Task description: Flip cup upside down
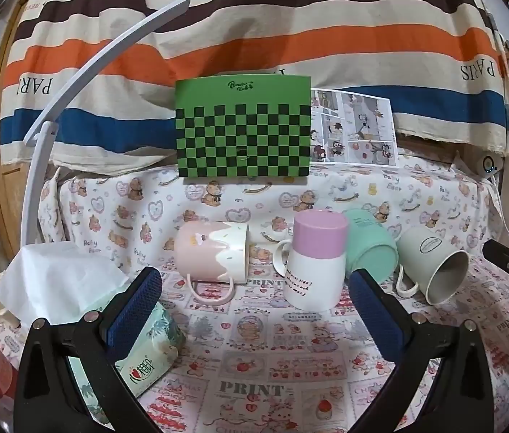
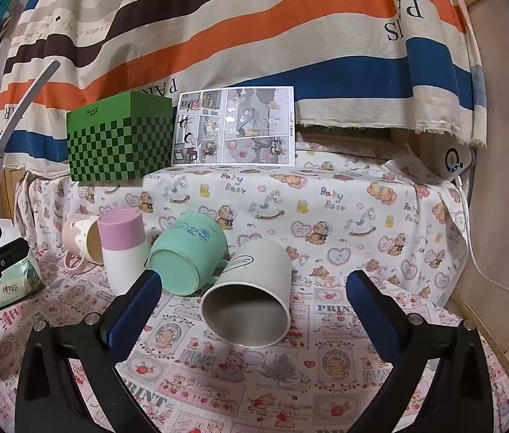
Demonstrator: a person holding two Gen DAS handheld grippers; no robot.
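**Four cups on the counter, both tongs spread and empty**

Left wrist view: your left tongs (image 1: 254, 296) are spread wide, pinching nothing, and hang above the patterned cloth of the counter (image 1: 254, 368). Dead ahead at twelve o'clock stands the white ceramic cup with the pink base (image 1: 315, 259), upside down, mouth on the cloth, handle at nine o'clock. At ten o'clock the pink-and-cream cup with the dripped glaze (image 1: 213, 254) lies on its side, mouth toward three o'clock, handle down on the cloth. Just behind the inverted cup, at one o'clock, the mint-green cup (image 1: 371, 249) lies tipped over, touching it. At two o'clock the pale grey cup (image 1: 434, 263) lies on its side, open mouth toward you. A tissue pack with a white sheet pulled out (image 1: 63, 281) sits at eight o'clock beside your left finger. The green checkered box (image 1: 243, 126) stands at the back.

Right wrist view: your right tongs (image 2: 254, 296) are likewise spread, gripping nothing. The pale grey cup (image 2: 251, 296) lies between the fingers (image 2: 135, 306), touching neither, its mouth facing you. The mint-green cup (image 2: 186, 259) rests against it at eleven o'clock, base toward you. Beyond, at ten o'clock, stand the inverted pink-based cup (image 2: 124, 249) and the pink-and-cream cup (image 2: 83, 241).
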